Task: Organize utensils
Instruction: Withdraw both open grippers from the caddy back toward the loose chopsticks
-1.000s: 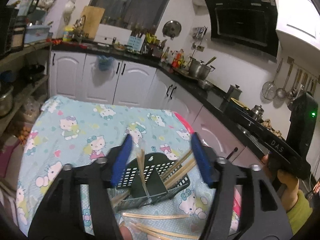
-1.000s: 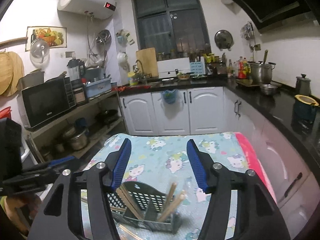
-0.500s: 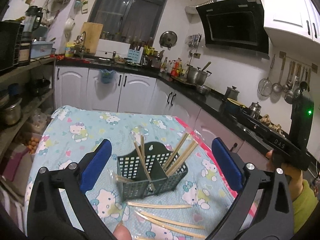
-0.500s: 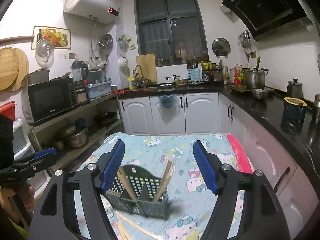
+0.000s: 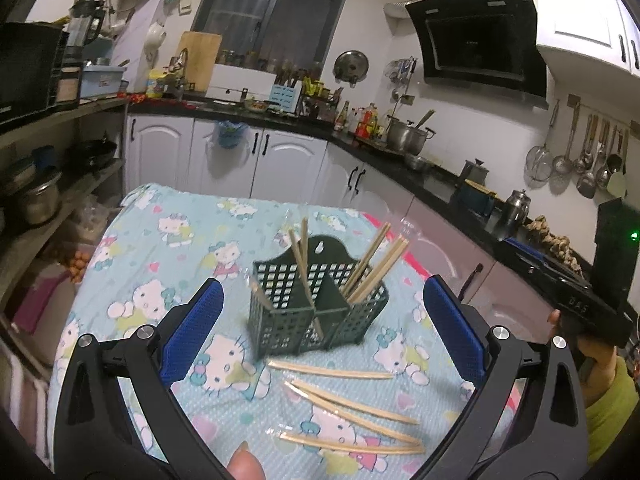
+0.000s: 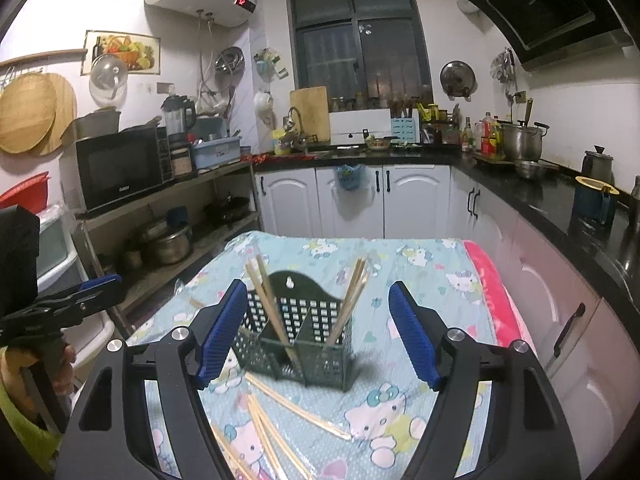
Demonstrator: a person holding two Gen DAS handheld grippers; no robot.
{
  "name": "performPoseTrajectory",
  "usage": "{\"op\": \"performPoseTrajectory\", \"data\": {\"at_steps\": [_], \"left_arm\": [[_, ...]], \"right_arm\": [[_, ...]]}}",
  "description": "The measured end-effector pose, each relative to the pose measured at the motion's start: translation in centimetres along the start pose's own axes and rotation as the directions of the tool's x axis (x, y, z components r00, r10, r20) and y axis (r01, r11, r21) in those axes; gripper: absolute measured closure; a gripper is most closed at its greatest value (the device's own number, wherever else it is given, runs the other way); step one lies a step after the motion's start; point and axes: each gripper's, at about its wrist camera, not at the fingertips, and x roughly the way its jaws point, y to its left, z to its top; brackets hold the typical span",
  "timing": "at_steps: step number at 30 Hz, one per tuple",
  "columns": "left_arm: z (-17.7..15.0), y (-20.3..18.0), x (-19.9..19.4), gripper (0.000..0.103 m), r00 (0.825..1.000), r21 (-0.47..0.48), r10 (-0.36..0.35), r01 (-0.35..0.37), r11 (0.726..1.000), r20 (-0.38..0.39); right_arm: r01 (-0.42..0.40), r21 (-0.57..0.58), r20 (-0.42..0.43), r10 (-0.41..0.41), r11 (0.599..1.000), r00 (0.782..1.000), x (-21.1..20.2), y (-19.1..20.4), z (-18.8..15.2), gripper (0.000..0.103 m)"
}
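both grippers empty above a half-filled chopstick basket

seen from each wrist: a dark green slotted basket (image 5: 318, 308) standing upright on a cartoon-cat tablecloth (image 5: 160, 240), split into compartments. two wrapped chopsticks in the basket's left compartment (image 5: 301, 264) leaning apart, a small bundle in its right compartment (image 5: 374, 266) slanting outward, apparently because the cells are wide and nothing props them. several loose chopsticks (image 5: 352, 408) lying flat on the cloth just in front of the basket, likely the next to be sorted.

left gripper (image 5: 320, 336) spread to its widest, nothing between the blue pads (image 5: 188, 334), the basket merely framed beyond them. right gripper (image 6: 316, 336) likewise parted and empty, its jaws just widened; basket in the gap behind, no contact visible. both probably poised this way for the next pick from the cloth.

hard to read: the exact count in the right bundle, clear wrappers catching glare, the loose sticks' near ends cut off by the right view's lower edge, and the basket floor hidden behind its lattice wall.
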Motion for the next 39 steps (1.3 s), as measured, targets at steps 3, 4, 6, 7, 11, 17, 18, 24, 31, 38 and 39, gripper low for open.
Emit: {"op": "performPoseTrajectory", "data": {"at_steps": [3,4,6,7,11,17,18,24,31,38,39], "left_arm": [[-0.8,0.4,-0.1,0.011,1.0,-0.018,0.0,0.0,1.0,-0.017],[-1.1,0.5,-0.1,0.011,1.0,-0.022,0.004,-0.004,1.0,-0.023],[-1.5,0.7,0.0,0.011,0.999,-0.032,0.003,-0.004,0.999,-0.033],[-1.7,0.8,0.0,0.011,0.999,-0.036,0.006,-0.007,0.999,-0.037],[-2.5,1.0,-0.2,0.011,0.999,-0.041,0.014,-0.016,0.999,-0.051],[-3.6,0.9,-0.2,0.011,0.998,-0.04,0.007,-0.01,0.999,-0.07],[-3.9,0.9,-0.1,0.011,0.997,-0.044,0.001,-0.005,0.999,-0.076],[-5.7,1.0,1.2,0.011,0.992,-0.046,0.006,-0.012,0.999,-0.126],[-8.2,1.1,2.7,0.011,0.979,-0.046,0.013,-0.023,0.999,-0.203],[-9.5,1.3,3.5,0.011,0.969,-0.05,0.017,-0.03,0.998,-0.245],[-9.7,1.3,3.6,0.011,0.967,-0.048,0.025,-0.039,0.998,-0.252]], "right_arm": [[-0.004,-0.007,-0.011,0.004,1.0,1.0,-0.4,0.3,-0.8,0.032],[-0.006,-0.006,-0.016,0.006,1.0,1.0,-0.4,0.3,-1.0,0.032],[-0.01,-0.007,-0.029,0.01,1.0,1.0,-0.6,0.5,-1.5,0.032],[-0.01,-0.009,-0.032,0.009,1.0,0.999,-0.6,0.6,-1.7,0.032],[-0.019,-0.01,-0.053,0.018,1.0,0.998,-0.7,0.9,-2.7,0.032],[-0.027,-0.009,-0.069,0.026,1.0,0.997,-0.8,1.3,-3.6,0.032],[-0.031,-0.01,-0.074,0.03,0.999,0.997,-0.9,1.4,-3.9,0.032],[-0.029,-0.018,-0.1,0.027,0.999,0.995,-1.0,1.4,-5.2,0.032],[-0.029,-0.005,-0.123,0.028,1.0,0.992,-0.9,0.5,-6.6,0.032],[-0.028,-0.001,-0.146,0.027,1.0,0.989,-0.2,-0.2,-7.4,0.032],[-0.027,-0.001,-0.153,0.026,1.0,0.988,0.0,-0.3,-7.7,0.032]]}}
